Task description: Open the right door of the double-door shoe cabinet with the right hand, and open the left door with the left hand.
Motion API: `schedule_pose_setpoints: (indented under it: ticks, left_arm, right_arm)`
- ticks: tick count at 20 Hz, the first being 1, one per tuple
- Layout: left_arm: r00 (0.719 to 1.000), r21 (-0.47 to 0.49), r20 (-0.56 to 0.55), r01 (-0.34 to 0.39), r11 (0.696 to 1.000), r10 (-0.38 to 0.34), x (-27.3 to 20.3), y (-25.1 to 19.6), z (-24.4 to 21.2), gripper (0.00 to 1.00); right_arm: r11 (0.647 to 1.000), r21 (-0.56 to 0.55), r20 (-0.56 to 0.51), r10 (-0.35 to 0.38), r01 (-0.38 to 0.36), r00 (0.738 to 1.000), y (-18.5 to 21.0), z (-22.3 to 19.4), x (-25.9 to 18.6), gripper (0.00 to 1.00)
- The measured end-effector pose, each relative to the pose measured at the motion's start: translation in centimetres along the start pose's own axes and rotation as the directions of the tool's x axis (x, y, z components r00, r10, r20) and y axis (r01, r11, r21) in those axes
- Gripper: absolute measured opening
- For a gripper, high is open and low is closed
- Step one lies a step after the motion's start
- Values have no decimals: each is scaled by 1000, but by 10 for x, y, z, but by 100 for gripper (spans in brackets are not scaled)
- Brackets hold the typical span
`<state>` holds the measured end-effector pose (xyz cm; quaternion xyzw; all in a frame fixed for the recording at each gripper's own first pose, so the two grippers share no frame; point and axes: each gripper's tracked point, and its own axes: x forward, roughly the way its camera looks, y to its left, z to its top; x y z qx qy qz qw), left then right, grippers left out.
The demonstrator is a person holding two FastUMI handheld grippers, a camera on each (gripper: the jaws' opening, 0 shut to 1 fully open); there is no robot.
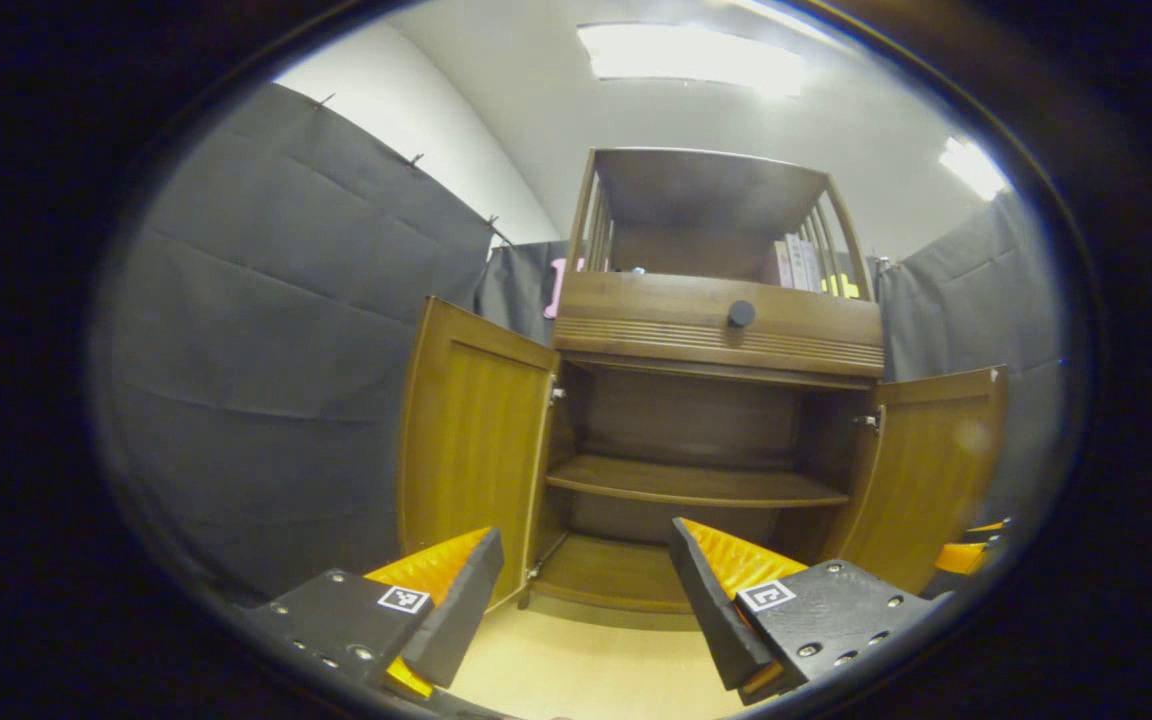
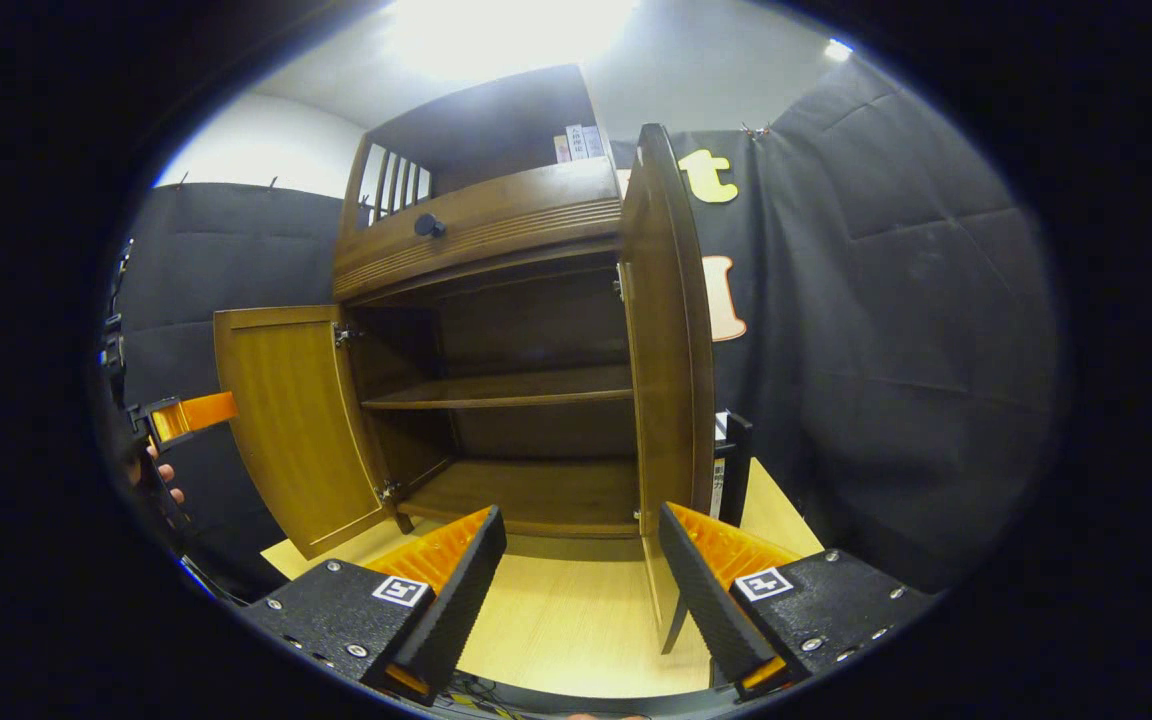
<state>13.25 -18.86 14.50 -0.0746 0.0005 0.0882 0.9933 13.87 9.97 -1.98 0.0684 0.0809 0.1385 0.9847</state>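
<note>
A pale wood worktop carries a brown wooden shoe cabinet at centre frame, black cloth walls around. Left door and right door stand open; both grippers' jaws are apart, empty.

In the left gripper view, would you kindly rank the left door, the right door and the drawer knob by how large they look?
1. left door, which looks largest, though it may simply stand nearer the camera.
2. right door, close behind, so this order is unsure.
3. drawer knob, plainly the smallest.
</note>
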Motion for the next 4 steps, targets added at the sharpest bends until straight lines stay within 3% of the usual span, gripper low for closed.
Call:
schedule_pose_setpoints:
  ticks: [1,4]
  left_arm:
    - [999,-5,-16,37,999,-37,3,-7,-5,95]
    - [988,-58,-31,147,987,-149,11,-22,-10,100]
  right_arm:
    - [1000,0,6,-9,9,1000,4,1,1,95]
    - [1000,1,7,-29,29,1000,16,5,2,92]
